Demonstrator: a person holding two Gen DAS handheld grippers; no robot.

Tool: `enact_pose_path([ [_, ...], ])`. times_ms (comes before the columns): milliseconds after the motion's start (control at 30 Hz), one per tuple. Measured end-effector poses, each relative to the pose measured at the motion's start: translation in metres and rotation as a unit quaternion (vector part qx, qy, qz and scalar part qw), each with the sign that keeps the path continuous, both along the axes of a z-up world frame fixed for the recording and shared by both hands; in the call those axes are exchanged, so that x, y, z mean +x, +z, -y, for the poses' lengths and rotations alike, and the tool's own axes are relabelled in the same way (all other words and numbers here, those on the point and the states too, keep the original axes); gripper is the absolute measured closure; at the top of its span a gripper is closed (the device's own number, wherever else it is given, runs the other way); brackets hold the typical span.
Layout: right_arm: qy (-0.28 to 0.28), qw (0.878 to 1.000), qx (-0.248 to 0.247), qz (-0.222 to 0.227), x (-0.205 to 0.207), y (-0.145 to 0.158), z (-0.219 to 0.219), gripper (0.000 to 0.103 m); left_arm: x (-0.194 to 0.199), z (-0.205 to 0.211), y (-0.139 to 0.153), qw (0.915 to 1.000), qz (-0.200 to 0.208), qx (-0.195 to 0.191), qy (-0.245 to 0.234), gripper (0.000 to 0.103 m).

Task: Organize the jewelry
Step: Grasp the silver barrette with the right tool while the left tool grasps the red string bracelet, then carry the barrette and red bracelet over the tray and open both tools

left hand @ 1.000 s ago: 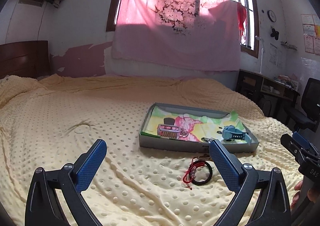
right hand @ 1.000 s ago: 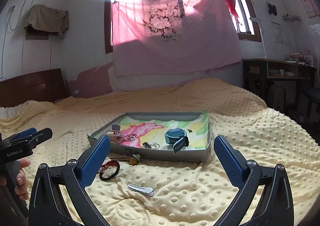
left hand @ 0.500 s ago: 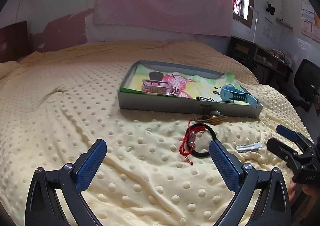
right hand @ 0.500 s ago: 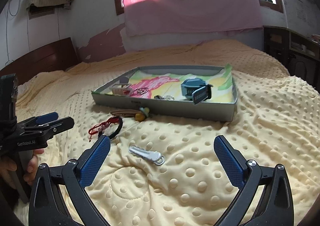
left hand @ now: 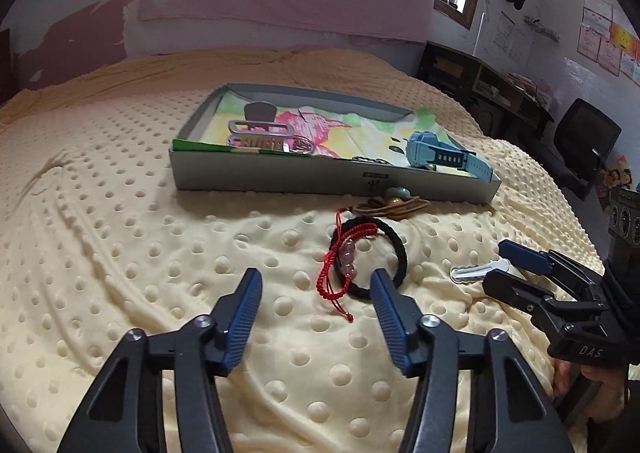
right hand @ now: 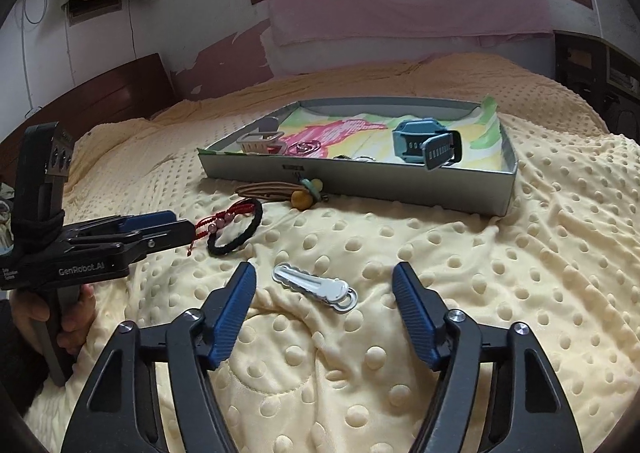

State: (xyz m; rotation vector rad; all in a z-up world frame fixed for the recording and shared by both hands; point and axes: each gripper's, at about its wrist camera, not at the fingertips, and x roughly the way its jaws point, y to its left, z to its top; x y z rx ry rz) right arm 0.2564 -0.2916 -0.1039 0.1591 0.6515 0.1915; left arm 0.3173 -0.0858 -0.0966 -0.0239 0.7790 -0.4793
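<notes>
Four jewelry pieces [left hand: 366, 257] lie outside the tray [left hand: 320, 181]; both tools [left hand: 316, 293] [right hand: 324, 285] gape, holding nothing.

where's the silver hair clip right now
The silver hair clip lies on the yellow blanket, outside the tray, just ahead of the open right hand-held gripper, right of the black bracelet.

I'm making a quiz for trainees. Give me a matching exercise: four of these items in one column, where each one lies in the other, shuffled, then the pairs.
Things:
1. blue watch
2. silver hair clip
3. black hair tie
4. brown cord with beads

Places:
A. on the blanket, right against the near wall of the tray
B. inside the tray
C. on the blanket, just ahead of the open right gripper
D. on the blanket, tangled with a red string bracelet, ahead of the open left gripper

Pairs: 1-B, 2-C, 3-D, 4-A
</notes>
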Motion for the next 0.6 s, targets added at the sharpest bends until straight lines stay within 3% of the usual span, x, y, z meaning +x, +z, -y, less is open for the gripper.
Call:
enact_pose_path([
  [167,0.006,1.000,-0.003,-0.004,0.003,-0.003,-0.004,0.059,0.007,0.006,-0.008,0.9997,-0.019,0.003,-0.013,0.069],
  [433,0.014,1.000,-0.017,-0.012,0.002,-0.005,-0.013,0.073,0.010,0.003,-0.010,0.9994,-0.028,-0.012,-0.018,0.091],
  [533,0.018,1.000,-0.020,-0.016,0.001,-0.005,-0.015,0.084,0.009,0.003,-0.009,0.9992,-0.025,-0.019,-0.023,0.094],
  [600,0.019,0.999,-0.026,-0.018,0.001,-0.005,-0.018,0.086,0.006,0.002,-0.007,0.9992,-0.019,-0.024,-0.025,0.095],
])
